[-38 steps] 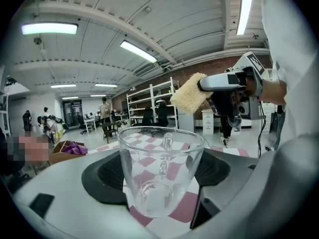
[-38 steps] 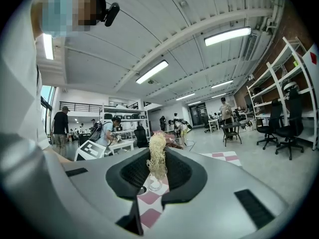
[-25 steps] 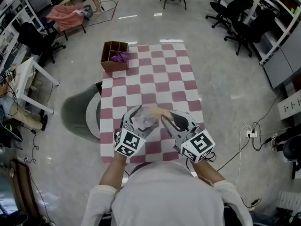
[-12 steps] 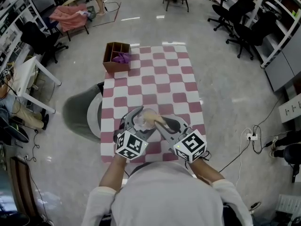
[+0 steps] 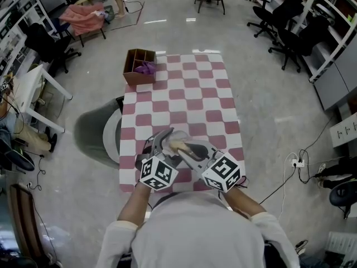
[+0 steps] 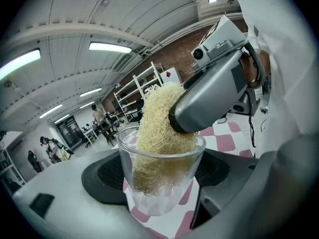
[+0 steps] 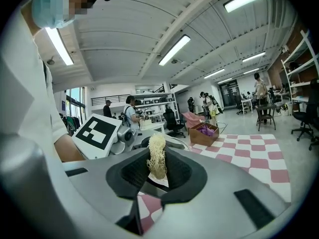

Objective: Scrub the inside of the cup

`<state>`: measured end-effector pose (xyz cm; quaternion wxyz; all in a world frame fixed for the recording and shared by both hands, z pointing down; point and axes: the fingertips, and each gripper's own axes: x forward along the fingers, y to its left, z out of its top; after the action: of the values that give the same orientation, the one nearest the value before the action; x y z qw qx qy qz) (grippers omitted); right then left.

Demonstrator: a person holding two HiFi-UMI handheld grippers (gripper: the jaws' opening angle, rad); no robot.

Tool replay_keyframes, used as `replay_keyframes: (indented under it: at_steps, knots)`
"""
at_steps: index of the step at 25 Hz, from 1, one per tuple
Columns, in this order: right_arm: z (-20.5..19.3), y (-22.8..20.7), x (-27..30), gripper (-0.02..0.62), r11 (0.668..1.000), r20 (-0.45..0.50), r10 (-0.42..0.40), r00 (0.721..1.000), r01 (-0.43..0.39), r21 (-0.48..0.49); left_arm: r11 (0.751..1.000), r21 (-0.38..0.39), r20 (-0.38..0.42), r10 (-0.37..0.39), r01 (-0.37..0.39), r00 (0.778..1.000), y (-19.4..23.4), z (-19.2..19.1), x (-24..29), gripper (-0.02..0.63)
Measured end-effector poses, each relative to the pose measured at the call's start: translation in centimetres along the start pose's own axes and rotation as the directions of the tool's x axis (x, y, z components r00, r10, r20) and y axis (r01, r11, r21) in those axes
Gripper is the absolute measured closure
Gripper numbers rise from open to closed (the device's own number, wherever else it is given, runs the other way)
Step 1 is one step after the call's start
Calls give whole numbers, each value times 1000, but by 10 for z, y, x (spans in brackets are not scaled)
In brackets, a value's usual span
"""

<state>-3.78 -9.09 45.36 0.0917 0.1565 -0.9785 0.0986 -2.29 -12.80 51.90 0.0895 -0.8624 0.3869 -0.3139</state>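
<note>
The left gripper [image 6: 159, 176] had its two jaws closed on a clear glass cup [image 6: 162, 193]. One black pad pressed on each side of the cup, low down on its wall. The cup's open top faced up in the left gripper view.

The right gripper [image 7: 157, 169] had its jaws closed on a yellow stringy scrub sponge [image 7: 157, 156]. The sponge was pinched tight between the two black pads, and a tuft of it stuck out past them.

The sponge was pushed down into the cup. Its lower part was deep inside, and you could see it through the glass. It touched the inside wall of the cup. Its top part stuck out above the rim, where the grey tip of the right gripper held it. The right gripper came in from above and from the side, with its tip right at the rim.

From the head view, both grippers were close together, just in front of the person's body. They held the cup over the near end of a long table with a red and white checked cloth [image 5: 192, 88].

At the far left corner of the table sat a brown box with walls inside it [image 5: 134, 71]. A purple cloth [image 5: 144, 67] lay in one part of the box, well apart from the cup.
</note>
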Motion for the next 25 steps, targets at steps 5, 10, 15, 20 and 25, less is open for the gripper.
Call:
replay_keyframes:
  at_steps: [5, 10, 15, 20, 25]
  knots:
    - [5, -8, 4, 511, 1000, 0, -22, 1000, 22, -10, 1000, 13, 8, -11, 11, 1000, -4, 0, -1, 226]
    - [7, -28, 3, 511, 996, -7, -85, 996, 85, -7, 1000, 24, 23, -13, 12, 1000, -4, 3, -4, 227]
    - [-4, -30, -1, 511, 994, -33, -106, 994, 107, 21, 999, 39, 17, 3, -4, 1000, 3, 2, -4, 227]
    - [-4, -13, 0, 511, 996, -18, -65, 998, 66, 55, 999, 37, 12, 8, -9, 1000, 7, 0, -2, 227]
    - [7, -6, 5, 511, 998, 1, -38, 999, 38, 52, 999, 39, 8, -8, 8, 1000, 3, 0, 0, 227]
